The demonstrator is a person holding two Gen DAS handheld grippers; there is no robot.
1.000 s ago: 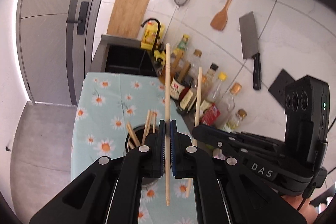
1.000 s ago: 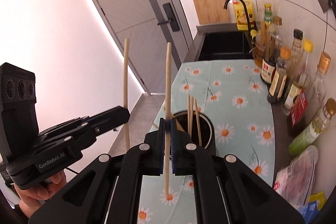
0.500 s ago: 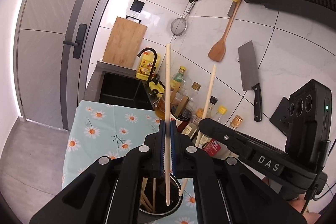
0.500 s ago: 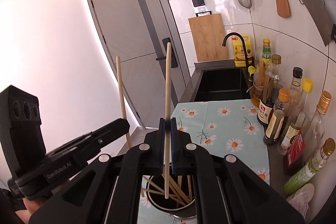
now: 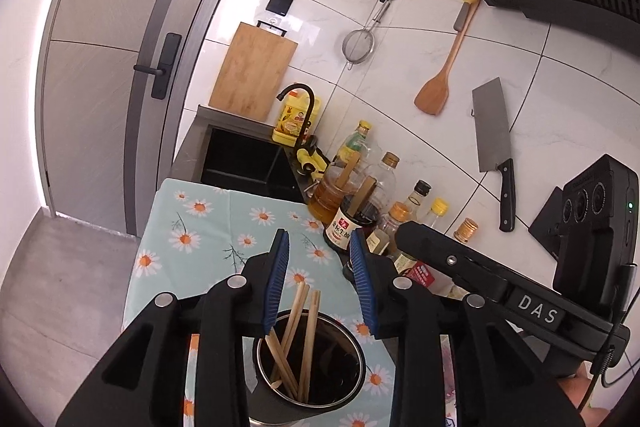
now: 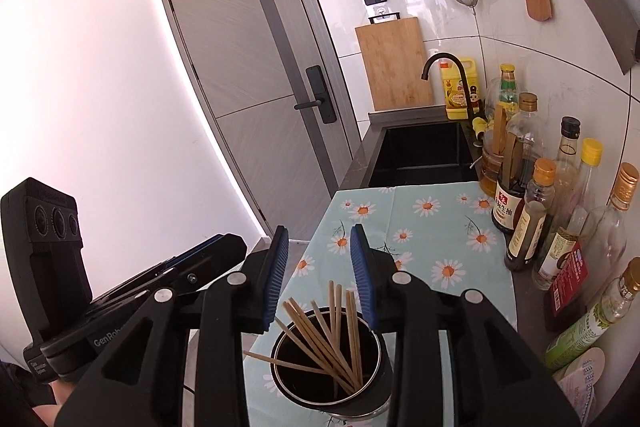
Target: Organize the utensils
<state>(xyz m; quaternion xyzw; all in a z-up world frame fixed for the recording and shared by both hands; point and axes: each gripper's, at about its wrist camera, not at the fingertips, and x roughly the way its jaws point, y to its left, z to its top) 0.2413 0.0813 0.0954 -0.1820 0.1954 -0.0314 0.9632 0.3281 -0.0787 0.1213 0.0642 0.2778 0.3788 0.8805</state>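
Note:
A dark metal holder (image 5: 352,385) stands on the daisy tablecloth (image 5: 208,227) and holds several wooden chopsticks (image 5: 308,339). My left gripper (image 5: 320,279) is open and empty right above the holder. My right gripper (image 6: 320,275) is also open and empty above the same holder (image 6: 376,393), where the chopsticks (image 6: 340,331) lean in different directions. Each gripper shows beside the other: the right one in the left wrist view (image 5: 472,267), the left one in the right wrist view (image 6: 168,275).
Sauce and oil bottles (image 6: 532,219) line the tiled wall on the right. A black sink (image 6: 424,155) with a tap lies beyond the cloth, with a cutting board (image 6: 394,63) behind. A cleaver (image 5: 494,131), spatula and strainer hang on the wall. A door (image 6: 256,67) is at left.
Both grippers were each shut on an upright chopstick over the holder. Both have opened, and the two chopsticks now sit in the holder with the others.

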